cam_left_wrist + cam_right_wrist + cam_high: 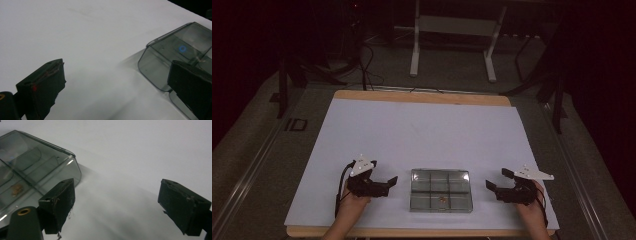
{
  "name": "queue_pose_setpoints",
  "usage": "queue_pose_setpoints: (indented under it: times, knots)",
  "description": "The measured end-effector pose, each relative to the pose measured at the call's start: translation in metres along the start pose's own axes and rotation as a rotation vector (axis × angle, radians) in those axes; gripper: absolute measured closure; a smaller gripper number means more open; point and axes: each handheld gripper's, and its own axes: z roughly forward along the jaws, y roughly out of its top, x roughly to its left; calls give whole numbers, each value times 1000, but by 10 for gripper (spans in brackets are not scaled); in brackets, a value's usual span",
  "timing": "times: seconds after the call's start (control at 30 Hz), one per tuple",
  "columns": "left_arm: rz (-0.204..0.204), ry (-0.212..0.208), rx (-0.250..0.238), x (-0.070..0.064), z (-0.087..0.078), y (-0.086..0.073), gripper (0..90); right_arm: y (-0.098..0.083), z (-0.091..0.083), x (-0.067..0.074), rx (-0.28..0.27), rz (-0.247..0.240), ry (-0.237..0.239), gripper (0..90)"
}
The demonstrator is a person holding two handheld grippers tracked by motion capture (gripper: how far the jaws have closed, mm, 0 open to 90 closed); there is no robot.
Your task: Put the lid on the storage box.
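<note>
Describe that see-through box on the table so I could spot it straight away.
On the white table, look at the near edge, midway between the left gripper and the right gripper. There lies a flat clear box, split into small compartments. One near compartment holds a small brownish item.

In the left gripper view the clear compartment box [162, 62] runs off the right edge, its near corner hidden behind one black jaw of the left hand-held gripper [115, 87]. In the right gripper view the box is cut by the left edge. The small brownish item [442, 199] inside is too small to identify.
</note>
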Motion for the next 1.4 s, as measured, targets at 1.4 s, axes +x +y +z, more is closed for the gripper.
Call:
queue_pose_setpoints:
  times: [1.4]
  knots:
    - [-64,241,-27,27,-19,-24,22,-30,-31,-39,-24,81,-178,141]
